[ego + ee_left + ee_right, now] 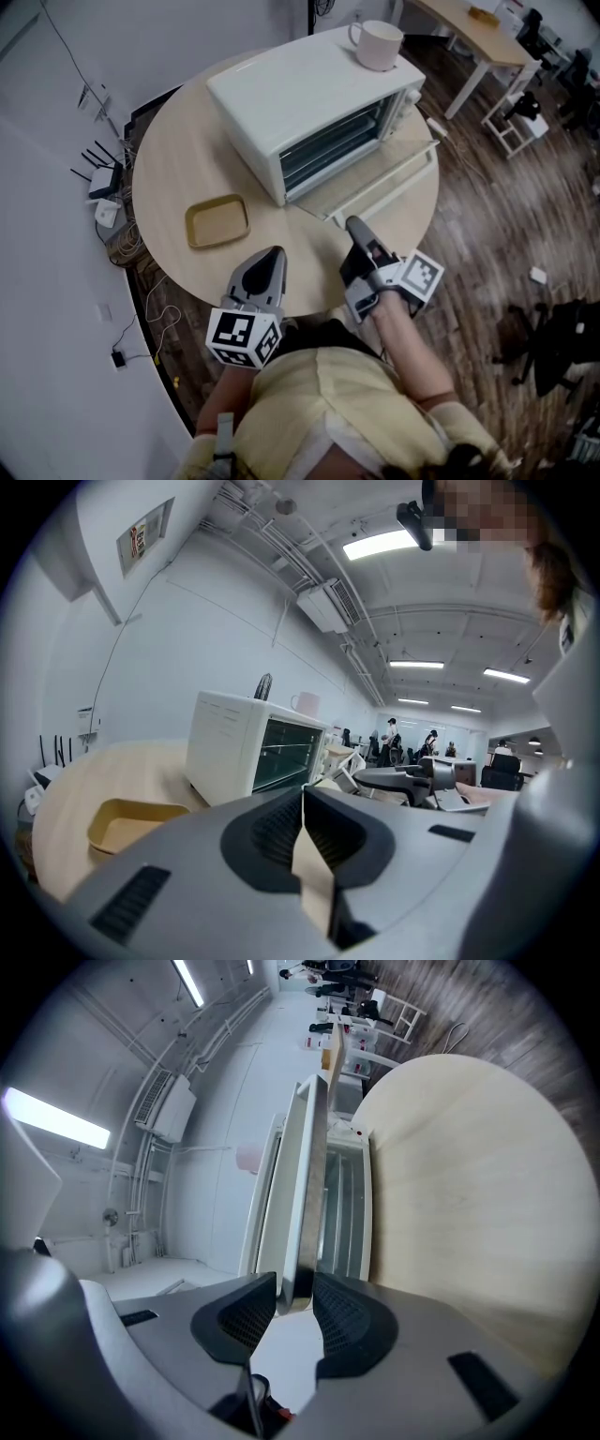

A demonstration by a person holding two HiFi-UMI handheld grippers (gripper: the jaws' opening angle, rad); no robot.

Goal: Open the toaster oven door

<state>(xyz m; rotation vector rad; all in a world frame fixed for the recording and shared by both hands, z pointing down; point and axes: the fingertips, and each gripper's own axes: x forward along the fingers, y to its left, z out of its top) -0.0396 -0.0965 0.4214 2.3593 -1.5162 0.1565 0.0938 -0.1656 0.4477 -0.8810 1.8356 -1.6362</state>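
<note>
A white toaster oven (291,103) stands on the round wooden table (178,159), and its glass door (375,183) hangs open, swung down almost flat towards me. My right gripper (354,225) is at the door's front edge. In the right gripper view the door handle (305,1241) runs between the two pads, with my right gripper (295,1297) shut on it. My left gripper (272,255) hovers over the table's near edge, shut and holding nothing. In the left gripper view, beyond that gripper (303,794), the oven (244,747) shows ahead.
A white mug (378,44) sits on top of the oven. A shallow tan tray (217,220) lies on the table left of the oven, just ahead of my left gripper. Office desks and chairs stand on the wooden floor to the right.
</note>
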